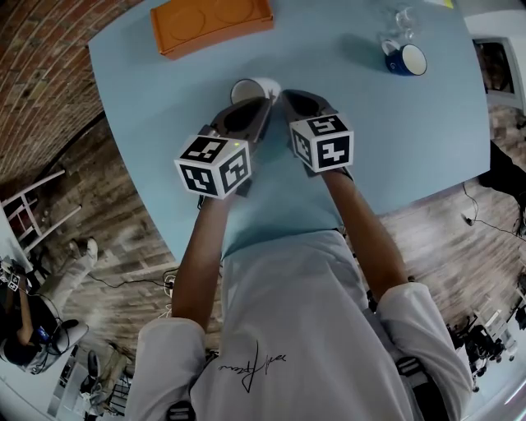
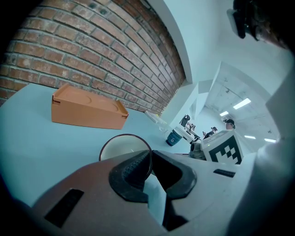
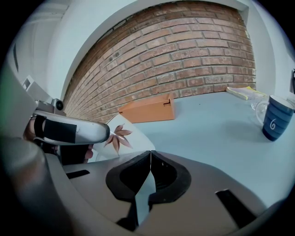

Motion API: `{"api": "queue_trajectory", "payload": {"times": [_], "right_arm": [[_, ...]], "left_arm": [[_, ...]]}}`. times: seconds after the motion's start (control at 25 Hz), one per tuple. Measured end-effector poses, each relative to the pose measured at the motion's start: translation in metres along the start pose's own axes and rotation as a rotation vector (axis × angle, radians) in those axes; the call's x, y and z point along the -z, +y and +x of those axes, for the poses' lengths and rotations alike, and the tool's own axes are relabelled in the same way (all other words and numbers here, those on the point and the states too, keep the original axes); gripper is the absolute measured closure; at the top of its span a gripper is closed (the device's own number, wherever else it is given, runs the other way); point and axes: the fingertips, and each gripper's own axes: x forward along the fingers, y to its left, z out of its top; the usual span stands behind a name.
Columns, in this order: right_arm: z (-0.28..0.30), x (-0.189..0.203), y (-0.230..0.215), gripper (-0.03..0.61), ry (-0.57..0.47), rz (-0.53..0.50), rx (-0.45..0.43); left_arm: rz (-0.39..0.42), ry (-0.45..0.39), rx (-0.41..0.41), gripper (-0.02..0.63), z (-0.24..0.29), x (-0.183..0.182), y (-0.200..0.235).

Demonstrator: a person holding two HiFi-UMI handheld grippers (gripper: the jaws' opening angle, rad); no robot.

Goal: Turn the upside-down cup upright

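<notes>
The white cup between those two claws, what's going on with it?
A person holds a claw in each hand over a light blue table. The left claw is clamped on the rim of the white cup, which looks tilted with its mouth showing, not yet upright. The right claw is shut and empty beside the cup. An orange box and a blue mug sit farther back.

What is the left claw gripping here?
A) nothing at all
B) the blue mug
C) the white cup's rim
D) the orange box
C: in the left gripper view the left claw pinches the rim of the white cup, while the orange box and blue mug stand apart, untouched.
</notes>
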Motion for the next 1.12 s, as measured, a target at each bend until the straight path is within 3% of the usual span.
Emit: {"api": "queue_trajectory", "payload": {"times": [1.12], "right_arm": [[0.000,0.003,-0.011,0.557,0.006,0.054,-0.001]], "left_arm": [[0.088,0.035,-0.016,0.584,0.016,-0.009,-0.006]]}}
